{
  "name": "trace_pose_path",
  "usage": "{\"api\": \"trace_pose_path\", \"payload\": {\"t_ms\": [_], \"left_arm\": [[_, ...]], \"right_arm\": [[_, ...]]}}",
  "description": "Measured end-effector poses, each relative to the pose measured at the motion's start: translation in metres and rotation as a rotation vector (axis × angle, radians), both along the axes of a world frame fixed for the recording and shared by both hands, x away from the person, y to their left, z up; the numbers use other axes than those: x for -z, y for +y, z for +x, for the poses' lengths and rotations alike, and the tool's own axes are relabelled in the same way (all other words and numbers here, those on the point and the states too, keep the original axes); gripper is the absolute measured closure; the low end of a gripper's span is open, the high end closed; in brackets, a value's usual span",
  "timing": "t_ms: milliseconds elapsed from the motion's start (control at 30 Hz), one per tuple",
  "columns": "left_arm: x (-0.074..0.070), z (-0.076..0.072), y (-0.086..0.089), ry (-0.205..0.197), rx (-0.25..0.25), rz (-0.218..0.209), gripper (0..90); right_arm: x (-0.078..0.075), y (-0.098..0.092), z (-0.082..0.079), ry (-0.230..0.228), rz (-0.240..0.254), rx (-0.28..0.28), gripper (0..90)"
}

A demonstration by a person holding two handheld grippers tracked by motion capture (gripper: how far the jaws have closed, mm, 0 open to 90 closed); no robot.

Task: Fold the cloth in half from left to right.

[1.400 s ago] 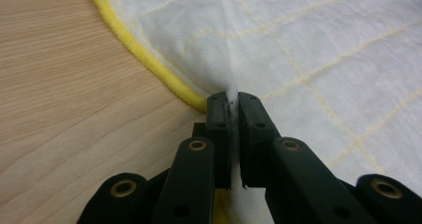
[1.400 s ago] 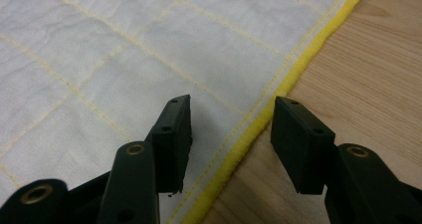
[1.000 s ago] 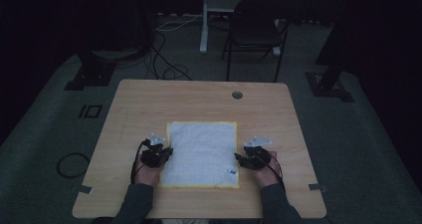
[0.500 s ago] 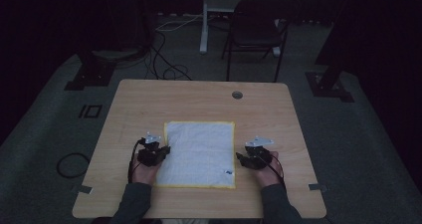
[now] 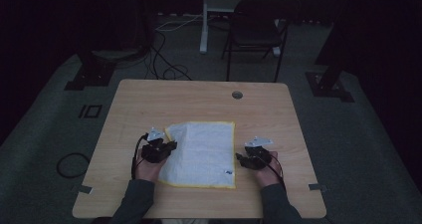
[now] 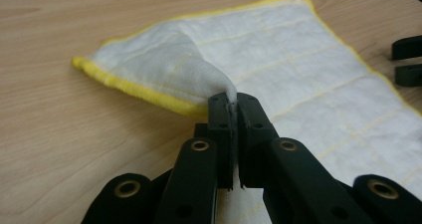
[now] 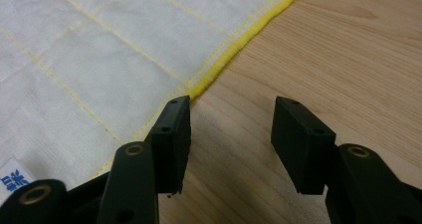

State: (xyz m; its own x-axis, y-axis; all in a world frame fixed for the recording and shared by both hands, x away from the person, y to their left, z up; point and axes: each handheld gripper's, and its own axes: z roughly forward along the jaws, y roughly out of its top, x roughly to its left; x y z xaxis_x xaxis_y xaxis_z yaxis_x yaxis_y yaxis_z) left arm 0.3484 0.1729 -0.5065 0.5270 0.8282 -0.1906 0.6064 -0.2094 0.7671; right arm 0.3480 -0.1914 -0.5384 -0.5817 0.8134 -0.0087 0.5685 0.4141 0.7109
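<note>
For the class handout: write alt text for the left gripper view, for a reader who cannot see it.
The left gripper has its two black jaws shut on the edge of a white cloth with a yellow hem, lifting it into a small peak. The rest of the cloth lies flat on a light wooden table.

High view looks down on the table (image 5: 149,99); both tongs views skim close, sharing the cloth (image 6: 298,69).

White yellow-edged cloth (image 5: 201,154) on the wooden table (image 5: 149,104), left claw (image 5: 171,145) at its raised edge.
</note>
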Motion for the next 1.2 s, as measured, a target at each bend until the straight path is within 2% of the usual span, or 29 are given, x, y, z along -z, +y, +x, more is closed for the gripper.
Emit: {"api": "trace_pose_path", "payload": {"t_ms": [700, 1200], "left_arm": [[-0.026, 0.006, -0.029, -0.050, 0.096, -0.024, 86.8], [-0.033, 0.008, -0.046, -0.062, 0.133, -0.038, 86.8]], "right_arm": [[0.001, -0.002, 0.001, 0.006, 0.000, 0.007, 49.6], [0.001, -0.004, 0.002, 0.013, 0.003, 0.019, 48.7]]}}
